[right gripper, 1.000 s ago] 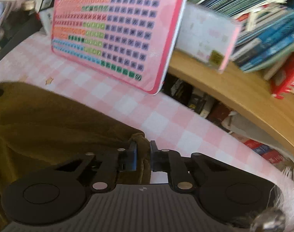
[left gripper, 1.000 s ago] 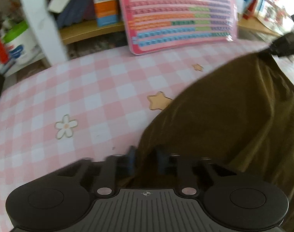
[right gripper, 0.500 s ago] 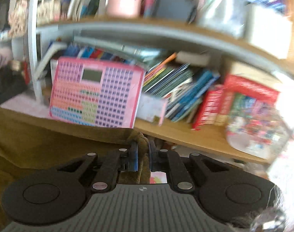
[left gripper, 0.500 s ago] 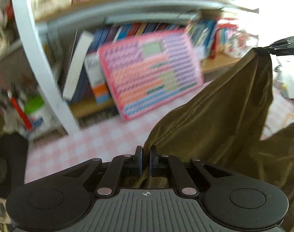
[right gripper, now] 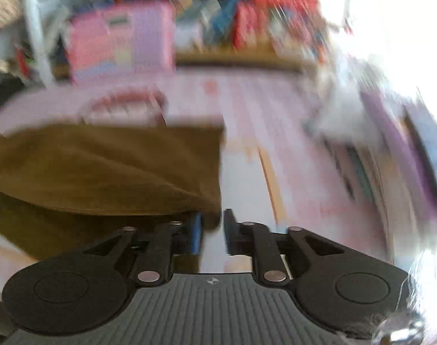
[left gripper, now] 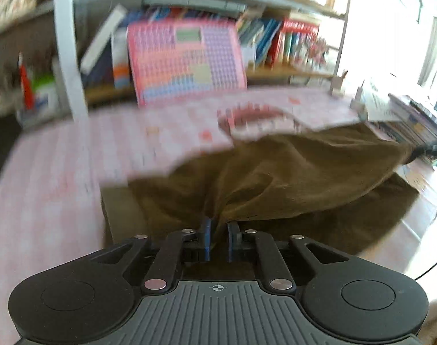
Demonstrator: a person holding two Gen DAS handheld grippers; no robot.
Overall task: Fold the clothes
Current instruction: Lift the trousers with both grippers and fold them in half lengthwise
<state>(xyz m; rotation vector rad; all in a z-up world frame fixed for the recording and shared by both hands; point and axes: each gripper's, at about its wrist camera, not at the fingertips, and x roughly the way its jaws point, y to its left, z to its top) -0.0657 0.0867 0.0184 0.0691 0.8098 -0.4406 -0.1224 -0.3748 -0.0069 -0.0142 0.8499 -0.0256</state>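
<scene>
Surface: pink checked surface (left gripper: 60,187), bookshelf (left gripper: 275,72) at 12 o'clock.
Left gripper (left gripper: 218,237): fingers opening, olive garment (left gripper: 290,178) corner between.
Right gripper (right gripper: 212,234): fingers opening, narrow gap, garment edge between.

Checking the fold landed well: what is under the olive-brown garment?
The olive-brown garment lies doubled over itself on the pink checked tablecloth. Anything beneath its folds is covered.
</scene>
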